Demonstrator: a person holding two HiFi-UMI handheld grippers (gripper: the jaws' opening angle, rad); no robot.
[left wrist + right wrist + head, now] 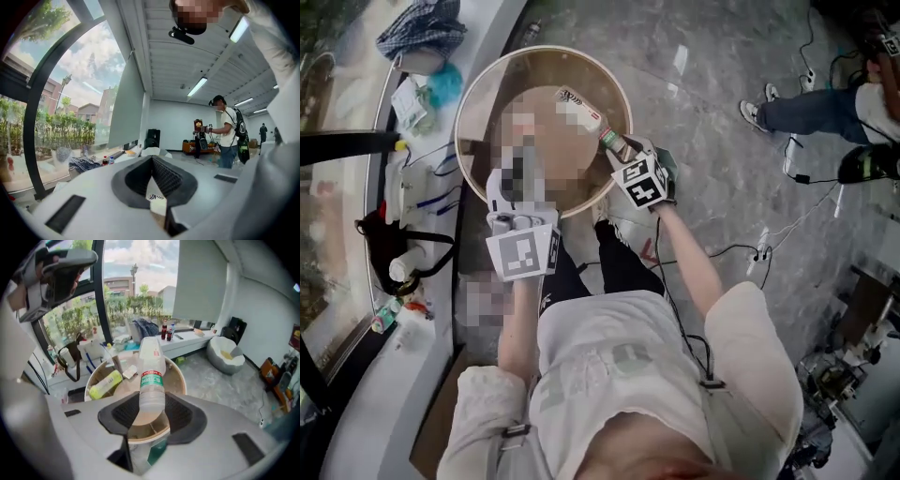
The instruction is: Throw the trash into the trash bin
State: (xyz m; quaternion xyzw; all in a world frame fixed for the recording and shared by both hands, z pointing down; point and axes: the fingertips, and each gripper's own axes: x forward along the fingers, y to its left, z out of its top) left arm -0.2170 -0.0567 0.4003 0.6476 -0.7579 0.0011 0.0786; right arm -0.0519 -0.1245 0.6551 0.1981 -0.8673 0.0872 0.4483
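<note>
A round tan trash bin [623,98] stands on the marble floor in front of the person. My right gripper [625,153] is shut on a clear plastic bottle [581,111] with a green label and holds it tilted over the bin's mouth. In the right gripper view the bottle [152,376] sticks out between the pads [180,414] above the bin [179,376], which holds a yellow-green bottle [107,384] and a white wrapper [130,372]. My left gripper [518,183] hovers over the bin's near edge, partly behind mosaic. Its jaws [152,161] meet at the tips, shut on a white printed paper scrap [155,199].
A window ledge runs along the left with a plaid cloth [422,26], a black bag [389,248] and small bottles. Cables [750,248] cross the floor to the right. Another person's legs [811,108] are at the far right, and a white beanbag [227,355] sits beyond.
</note>
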